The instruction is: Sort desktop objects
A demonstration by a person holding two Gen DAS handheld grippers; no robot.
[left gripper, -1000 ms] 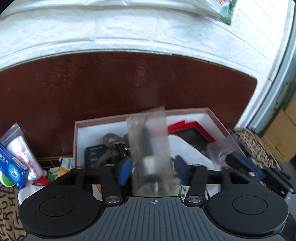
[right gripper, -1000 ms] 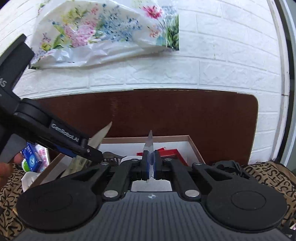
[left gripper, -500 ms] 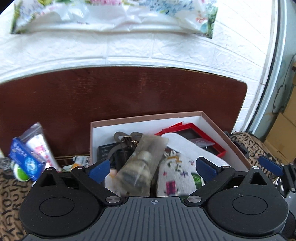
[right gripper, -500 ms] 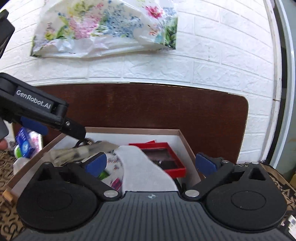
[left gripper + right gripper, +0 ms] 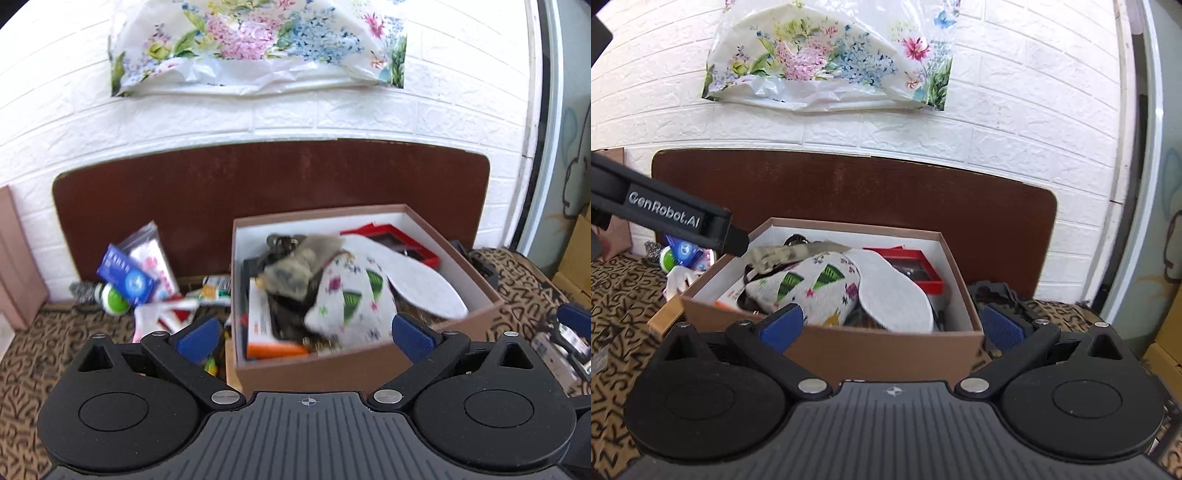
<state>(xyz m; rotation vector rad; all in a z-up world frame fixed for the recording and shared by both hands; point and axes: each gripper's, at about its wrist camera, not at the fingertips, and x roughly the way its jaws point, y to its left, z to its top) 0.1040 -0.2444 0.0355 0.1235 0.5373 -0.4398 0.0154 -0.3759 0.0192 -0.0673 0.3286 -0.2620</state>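
A brown cardboard box (image 5: pixel 369 363) (image 5: pixel 886 349) with a white inside stands before me, full of items. On top lie a clear bag with a dark object (image 5: pixel 295 266) (image 5: pixel 786 253), a white patterned cloth (image 5: pixel 351 295) (image 5: pixel 812 284), a white insole (image 5: pixel 417 280) (image 5: pixel 894 295) and a red frame (image 5: pixel 399 238) (image 5: pixel 912 264). My left gripper (image 5: pixel 303 334) is open and empty, above the box's near edge. My right gripper (image 5: pixel 890 326) is open and empty at the box's near side. The left gripper's arm (image 5: pixel 665 218) crosses the right wrist view at left.
Left of the box lie a blue packet (image 5: pixel 125 275), a clear pouch (image 5: pixel 147 254), a green-capped item (image 5: pixel 114 301) and other small packets. The surface has a leopard-pattern cloth (image 5: pixel 37 350). A dark brown board (image 5: pixel 258 184) leans on the white brick wall. A flowered plastic bag (image 5: pixel 831 59) hangs above.
The left gripper opened and let the clear bag fall into the box. The right gripper opened and let go the white insole, which now lies in the box. Both grippers drew back.
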